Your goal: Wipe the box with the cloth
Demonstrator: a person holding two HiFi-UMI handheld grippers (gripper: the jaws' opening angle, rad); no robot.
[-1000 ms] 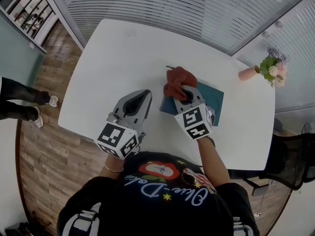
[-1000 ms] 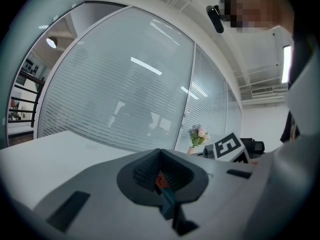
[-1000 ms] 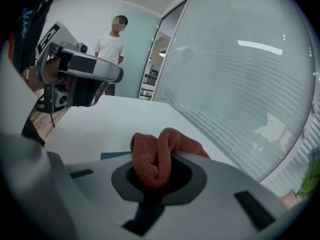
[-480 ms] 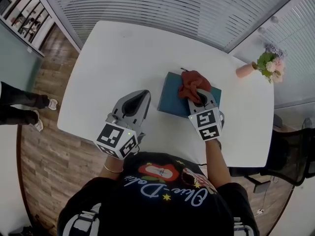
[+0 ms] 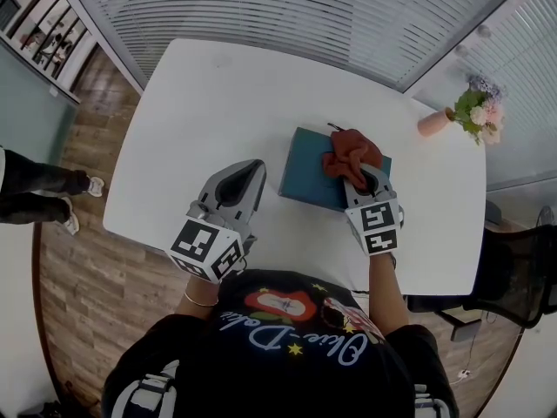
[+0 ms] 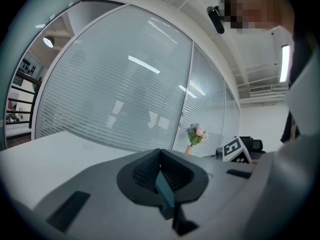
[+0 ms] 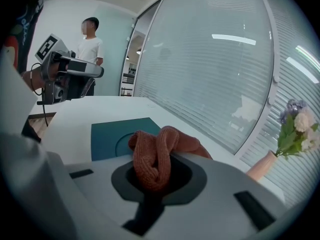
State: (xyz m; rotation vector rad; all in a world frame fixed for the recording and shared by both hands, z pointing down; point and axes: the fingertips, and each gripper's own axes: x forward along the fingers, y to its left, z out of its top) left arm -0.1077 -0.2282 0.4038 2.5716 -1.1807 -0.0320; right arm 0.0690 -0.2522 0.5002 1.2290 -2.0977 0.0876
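Note:
A flat teal box (image 5: 309, 174) (image 7: 120, 136) lies on the white table (image 5: 218, 103), right of centre. A rust-red cloth (image 5: 350, 157) (image 7: 155, 154) rests bunched on the box's right part. My right gripper (image 5: 356, 178) (image 7: 152, 176) is shut on the cloth, which bulges out between the jaws. My left gripper (image 5: 246, 174) (image 6: 161, 176) hovers over the table left of the box, jaws shut together with nothing between them.
A pink vase with flowers (image 5: 470, 116) (image 7: 292, 139) stands at the table's far right corner. A person (image 7: 90, 49) stands beyond the table; another person's legs (image 5: 39, 194) show on the wood floor at left. A dark chair (image 5: 522, 277) sits right of the table.
My right gripper has dragged the cloth rightward across the box, from its left edge to its right part. The left gripper has stayed in place.

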